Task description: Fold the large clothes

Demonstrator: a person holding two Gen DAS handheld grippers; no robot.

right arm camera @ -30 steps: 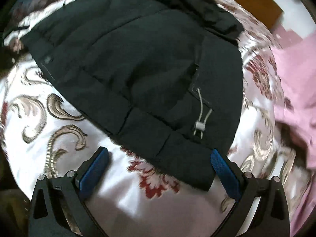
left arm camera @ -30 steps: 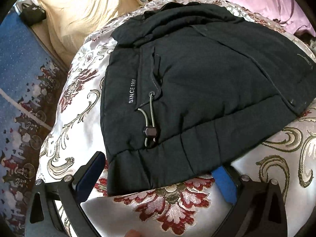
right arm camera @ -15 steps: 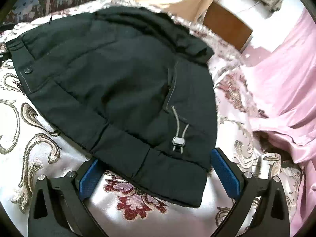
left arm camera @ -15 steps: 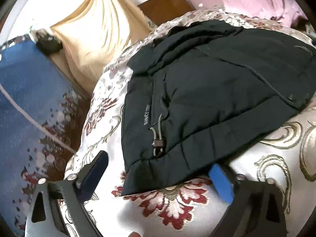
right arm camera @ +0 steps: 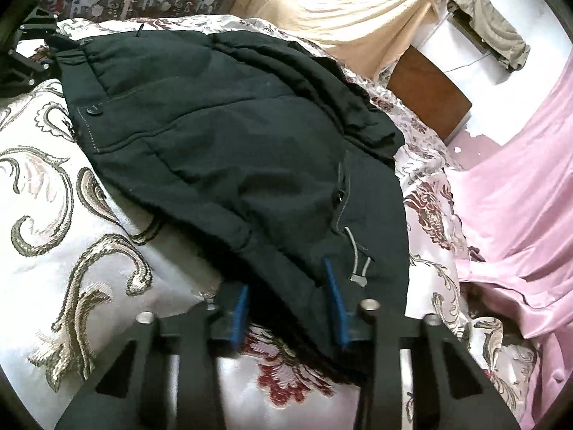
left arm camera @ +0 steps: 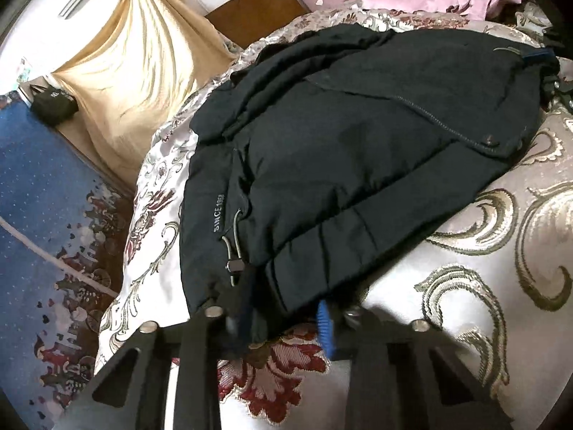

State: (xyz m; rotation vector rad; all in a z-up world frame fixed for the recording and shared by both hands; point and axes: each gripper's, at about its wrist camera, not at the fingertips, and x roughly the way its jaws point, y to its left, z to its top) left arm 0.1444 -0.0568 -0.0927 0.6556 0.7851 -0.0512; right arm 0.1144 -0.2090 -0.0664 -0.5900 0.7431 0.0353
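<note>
The black padded jacket point(left arm camera: 358, 150) lies flat on the floral bedspread point(left arm camera: 501, 251), its hem at 6 o'clock, where the left gripper point(left arm camera: 286, 313) and right gripper point(right arm camera: 290, 301) are both closing on opposite hem corners, evidently to lift for folding.

jacket point(left arm camera: 358, 150): matt padded cloth | bedspread point(left arm camera: 501, 286): glossy satin w/ woven pattern

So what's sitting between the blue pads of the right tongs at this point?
The jacket hem: the right tongs are closing with its black bottom edge between the pads, over the floral bedspread. The right wrist view shows it.
</note>
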